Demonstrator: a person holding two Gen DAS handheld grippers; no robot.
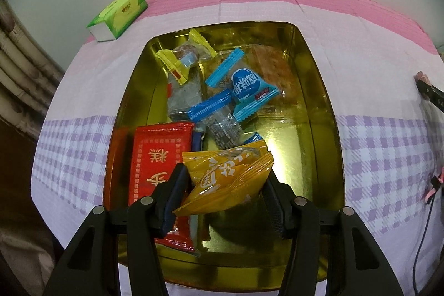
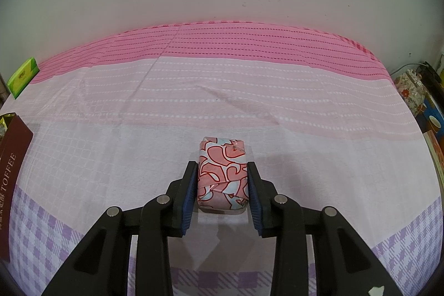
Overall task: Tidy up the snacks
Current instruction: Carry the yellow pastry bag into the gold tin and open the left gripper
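A gold-lined tin (image 1: 319, 107) sits on the cloth in the left wrist view, with several wrapped snacks inside. Among them are a red packet (image 1: 158, 157), blue-edged packets (image 1: 244, 85) and a yellow-edged one (image 1: 183, 57). My left gripper (image 1: 226, 174) is over the tin's near end, shut on a yellow-orange packet (image 1: 230, 174) that stands tilted between its pads. In the right wrist view my right gripper (image 2: 221, 165) is shut on a pink patterned wrapped snack (image 2: 222, 171), low over the tablecloth and to the right of the tin.
A green tissue pack (image 1: 119, 15) lies at the far left of the table by the wall. The tin's dark red outer side (image 2: 14, 157) reads TOFFEE. Clutter and a floral object (image 2: 410, 93) crowd the right table edge. A cable (image 1: 419, 240) hangs at right.
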